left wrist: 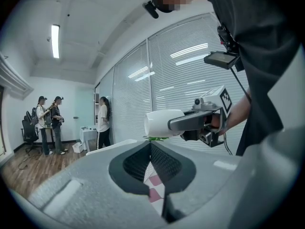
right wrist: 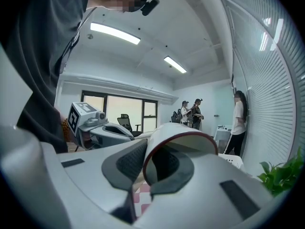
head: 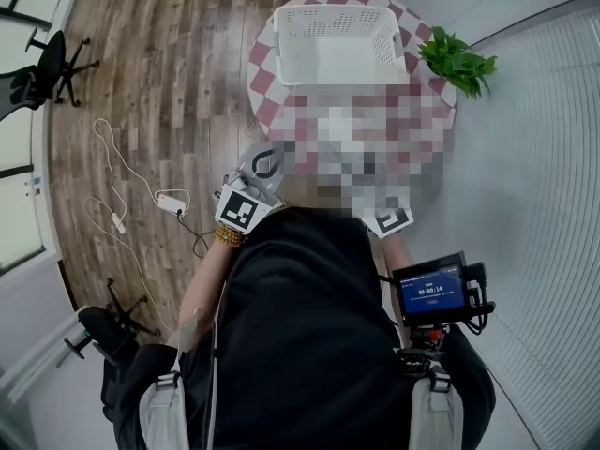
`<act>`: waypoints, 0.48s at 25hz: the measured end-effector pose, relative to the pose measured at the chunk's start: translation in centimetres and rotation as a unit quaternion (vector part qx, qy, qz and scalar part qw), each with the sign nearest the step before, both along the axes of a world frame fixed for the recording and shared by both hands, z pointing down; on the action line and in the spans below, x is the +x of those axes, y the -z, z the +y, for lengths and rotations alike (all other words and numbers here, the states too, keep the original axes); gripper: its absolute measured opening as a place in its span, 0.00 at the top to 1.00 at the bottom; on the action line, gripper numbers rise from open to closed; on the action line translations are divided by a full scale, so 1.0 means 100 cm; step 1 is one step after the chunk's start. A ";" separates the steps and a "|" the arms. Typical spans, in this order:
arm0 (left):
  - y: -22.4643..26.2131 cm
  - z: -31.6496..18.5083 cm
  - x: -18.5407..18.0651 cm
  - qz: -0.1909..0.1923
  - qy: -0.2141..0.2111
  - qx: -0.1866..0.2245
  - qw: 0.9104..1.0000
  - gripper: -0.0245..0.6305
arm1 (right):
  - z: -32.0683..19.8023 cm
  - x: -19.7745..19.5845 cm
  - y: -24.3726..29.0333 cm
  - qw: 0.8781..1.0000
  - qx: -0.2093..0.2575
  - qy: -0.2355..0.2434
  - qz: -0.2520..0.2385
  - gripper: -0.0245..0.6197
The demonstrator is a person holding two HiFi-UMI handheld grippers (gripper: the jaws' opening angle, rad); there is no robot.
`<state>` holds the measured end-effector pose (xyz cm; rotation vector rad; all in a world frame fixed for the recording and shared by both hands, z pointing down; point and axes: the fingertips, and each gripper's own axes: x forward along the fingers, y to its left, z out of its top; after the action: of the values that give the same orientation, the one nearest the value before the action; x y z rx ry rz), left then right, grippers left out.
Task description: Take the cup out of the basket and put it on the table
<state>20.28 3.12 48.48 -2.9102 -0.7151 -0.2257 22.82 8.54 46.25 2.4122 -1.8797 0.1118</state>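
Right gripper [right wrist: 162,157]: the fingers were clamped on a white cup [right wrist: 177,131] with a red rim. The cup lay on its side, its mouth turned back toward that gripper's camera. The left gripper view showed the cup held up in the air with the window blinds [left wrist: 190,80] behind it. It touched neither the table nor the basket. It could not be made out in the head view.

Left gripper [left wrist: 150,149]: the fingertips were pressed together with nothing between them. Red-and-white checked cloth showed through the hollow behind the tips. This gripper was level, just beside the right one, at the near edge of the round table [head: 267,84].

The white basket [head: 337,36] stood upright on the far side of the table, with a green plant [head: 457,61] to its right.
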 end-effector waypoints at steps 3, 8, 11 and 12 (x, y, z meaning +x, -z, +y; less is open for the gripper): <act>0.000 0.004 0.000 0.004 -0.007 0.001 1.000 0.96 | 0.002 -0.001 -0.005 1.000 -0.006 0.001 -0.001 0.90; -0.004 0.007 -0.002 0.000 -0.008 -0.006 1.000 0.96 | 0.002 -0.003 -0.008 1.000 -0.013 0.006 0.002 0.90; -0.006 0.007 -0.003 -0.002 -0.010 -0.005 1.000 0.96 | -0.001 -0.004 -0.011 1.000 -0.020 0.010 0.003 0.90; -0.006 0.006 -0.004 -0.003 -0.010 -0.005 1.000 0.96 | -0.002 -0.004 -0.011 1.000 -0.022 0.012 0.003 0.90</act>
<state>19.91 3.77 49.12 -2.9127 -0.7467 -0.2282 22.38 8.32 47.35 2.3578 -1.8824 0.1417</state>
